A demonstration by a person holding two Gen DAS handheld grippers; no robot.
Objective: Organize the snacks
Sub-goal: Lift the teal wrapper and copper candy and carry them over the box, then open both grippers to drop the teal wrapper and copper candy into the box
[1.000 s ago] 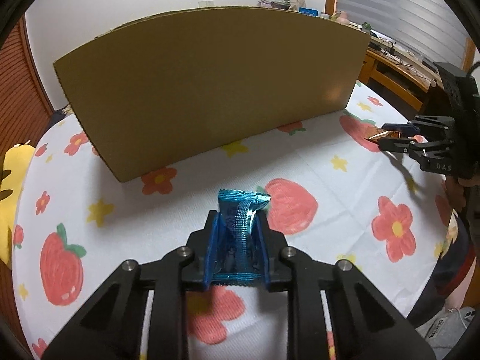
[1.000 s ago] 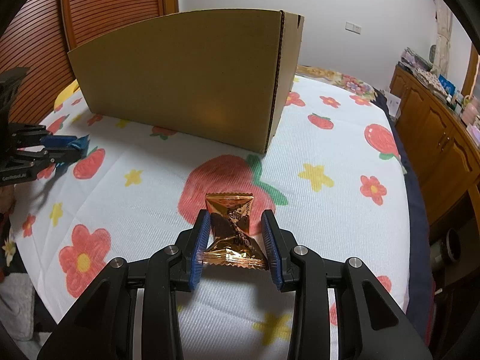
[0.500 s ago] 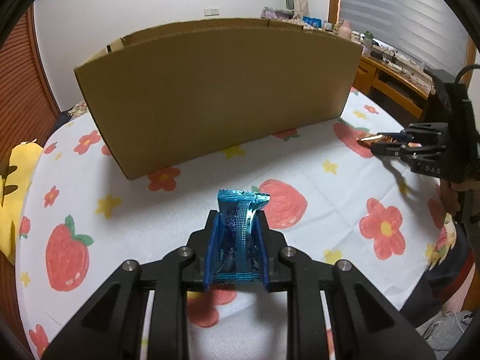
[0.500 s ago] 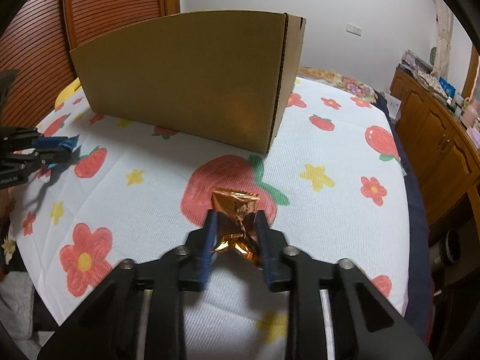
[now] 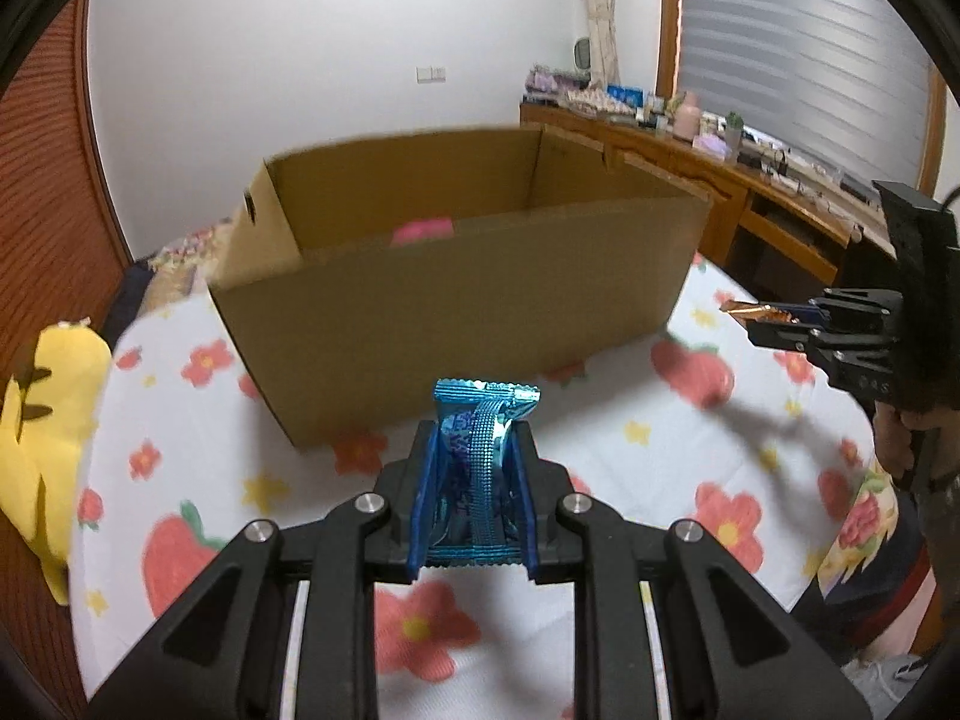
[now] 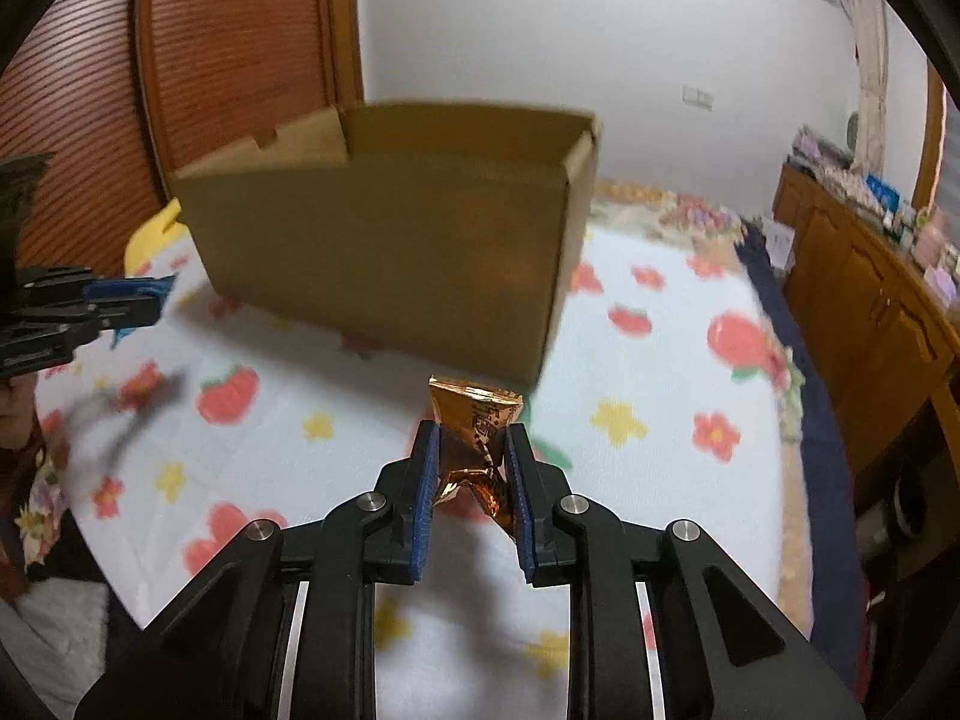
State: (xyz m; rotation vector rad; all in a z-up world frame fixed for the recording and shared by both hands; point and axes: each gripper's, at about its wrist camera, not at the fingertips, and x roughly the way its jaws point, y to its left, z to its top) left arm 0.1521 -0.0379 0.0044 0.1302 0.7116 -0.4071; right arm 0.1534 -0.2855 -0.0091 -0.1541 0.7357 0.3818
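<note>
My left gripper [image 5: 473,450] is shut on a blue foil snack packet [image 5: 480,450], held above the table in front of the open cardboard box [image 5: 456,300]. Something pink [image 5: 422,232] lies inside the box. My right gripper [image 6: 472,450] is shut on a crumpled orange foil snack packet [image 6: 477,426], also lifted off the cloth near the box [image 6: 384,258]. In the left wrist view the right gripper [image 5: 774,318] shows at the right with the orange packet [image 5: 744,309]. The left gripper [image 6: 138,294] shows at the left edge of the right wrist view.
The table carries a white cloth [image 5: 600,438] printed with strawberries and flowers. A yellow plush [image 5: 36,408] lies at its left edge. A wooden sideboard [image 6: 870,300] with small items stands to the right, a slatted wooden door [image 6: 240,60] behind the box.
The right gripper closed on the orange packet and lifted it off the cloth. Both grippers rose, so the box's open top and inside came into view.
</note>
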